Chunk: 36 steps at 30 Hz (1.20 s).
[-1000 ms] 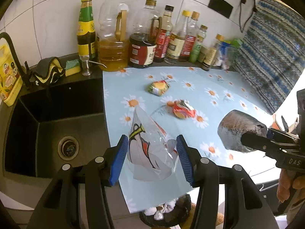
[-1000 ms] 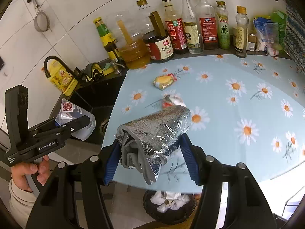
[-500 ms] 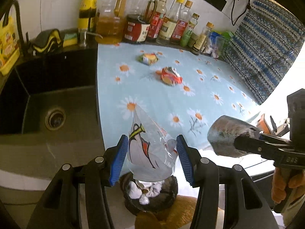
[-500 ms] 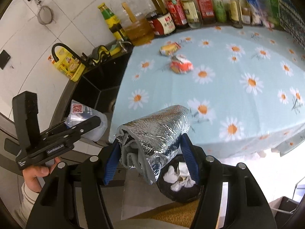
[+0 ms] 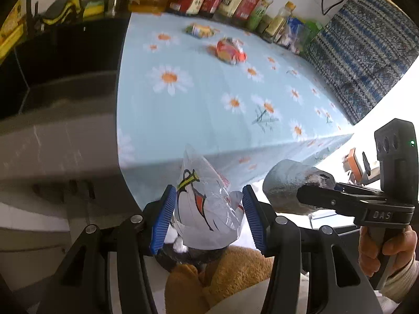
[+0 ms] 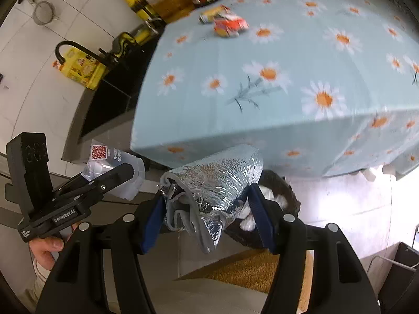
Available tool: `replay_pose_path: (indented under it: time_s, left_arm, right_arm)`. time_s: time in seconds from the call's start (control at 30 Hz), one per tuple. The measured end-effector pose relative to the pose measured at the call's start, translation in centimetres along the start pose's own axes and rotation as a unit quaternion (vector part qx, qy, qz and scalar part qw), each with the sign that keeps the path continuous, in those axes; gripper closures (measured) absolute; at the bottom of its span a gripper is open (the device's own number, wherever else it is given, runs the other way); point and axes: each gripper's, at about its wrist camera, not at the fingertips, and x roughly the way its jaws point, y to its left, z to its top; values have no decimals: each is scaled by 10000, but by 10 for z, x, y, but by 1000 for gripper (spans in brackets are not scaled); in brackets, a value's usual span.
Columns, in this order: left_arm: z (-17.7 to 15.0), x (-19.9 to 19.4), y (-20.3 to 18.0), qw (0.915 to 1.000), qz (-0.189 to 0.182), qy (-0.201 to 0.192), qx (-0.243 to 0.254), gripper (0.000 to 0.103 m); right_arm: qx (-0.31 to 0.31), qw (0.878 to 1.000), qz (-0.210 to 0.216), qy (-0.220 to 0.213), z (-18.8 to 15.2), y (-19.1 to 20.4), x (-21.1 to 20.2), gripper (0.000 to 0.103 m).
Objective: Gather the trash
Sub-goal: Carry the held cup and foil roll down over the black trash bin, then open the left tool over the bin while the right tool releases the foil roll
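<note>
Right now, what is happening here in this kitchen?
A person is clearing trash with a gripper in each hand. The left gripper holds a clear plastic bag, the right gripper a silver foil pouch. Both are above the trash bin on the floor. Two wrappers lie on the table.

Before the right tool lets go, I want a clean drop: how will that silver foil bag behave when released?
The silver foil bag, pinched in the right tool, looks soft and floppy: a flap droops below the pads. It is probably light for its size, so it may drift rather than drop straight. Its crinkled foil could snag on the bin rim.
</note>
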Motion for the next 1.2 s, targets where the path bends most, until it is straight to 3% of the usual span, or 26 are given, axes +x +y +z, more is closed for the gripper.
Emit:
replay_pose_path:
  time_s: [0.3,0.6,0.73,0.93,1.2]
  left_arm:
    - [-35,35,5,9982,-49,475,-373,53]
    - [-68,82,6,9903,-22,1116,-827,53]
    - [-84,110,9,9840,47,1460,-1021,53]
    - [-102,135,17,9759,90,1670,-1403,53]
    - [-115,159,21,9716,168,1738,-1597,53]
  right_arm:
    - [592,9960,105,655,-19,-42,38,40]
    - [1328,9837,406,1143,-35,-94,64,40]
    - [1805,9717,608,1400,-41,-117,84,39]
    - [2477,9513,895,1600,-50,-142,108,39]
    - [3627,9086,1179,1704,-69,-178,146,39]
